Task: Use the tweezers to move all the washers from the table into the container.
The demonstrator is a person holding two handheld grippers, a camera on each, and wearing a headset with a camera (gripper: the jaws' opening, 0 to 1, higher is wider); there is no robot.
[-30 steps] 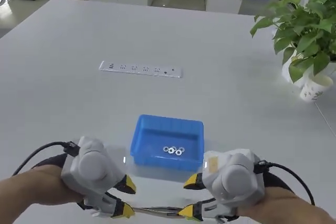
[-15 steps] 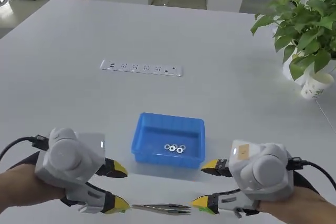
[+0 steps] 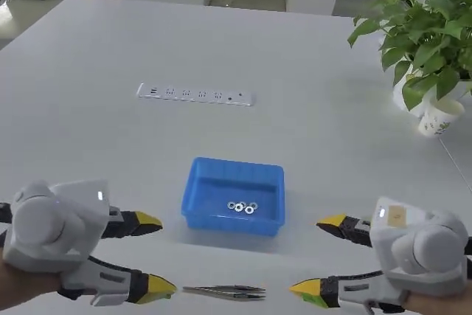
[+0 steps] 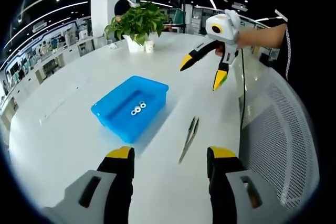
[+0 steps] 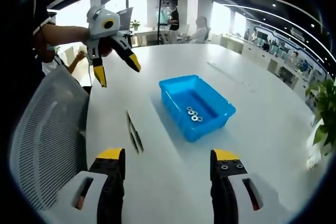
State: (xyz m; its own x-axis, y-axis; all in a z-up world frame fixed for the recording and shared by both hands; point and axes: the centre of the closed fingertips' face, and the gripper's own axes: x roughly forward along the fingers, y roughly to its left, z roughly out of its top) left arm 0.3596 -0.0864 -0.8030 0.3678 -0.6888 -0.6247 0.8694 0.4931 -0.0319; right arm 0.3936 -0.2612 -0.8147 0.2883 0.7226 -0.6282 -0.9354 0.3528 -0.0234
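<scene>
A blue container (image 3: 233, 195) sits on the white table with three washers (image 3: 242, 206) inside; it also shows in the left gripper view (image 4: 130, 106) and the right gripper view (image 5: 197, 104). Metal tweezers (image 3: 224, 292) lie flat on the table near its front edge, in front of the container, also seen as tweezers (image 4: 189, 137) and tweezers (image 5: 134, 131). My left gripper (image 3: 153, 254) is open at the left of the tweezers, holding nothing. My right gripper (image 3: 317, 256) is open at their right, also holding nothing.
A white power strip (image 3: 194, 94) lies beyond the container. A potted plant (image 3: 428, 42) stands at the table's right edge. A mesh chair back (image 5: 50, 129) is close to the near edge of the table.
Both grippers have drawn apart, left going left and right going right, away from the tweezers, which stay lying on the table. The jaws have spread wider.
</scene>
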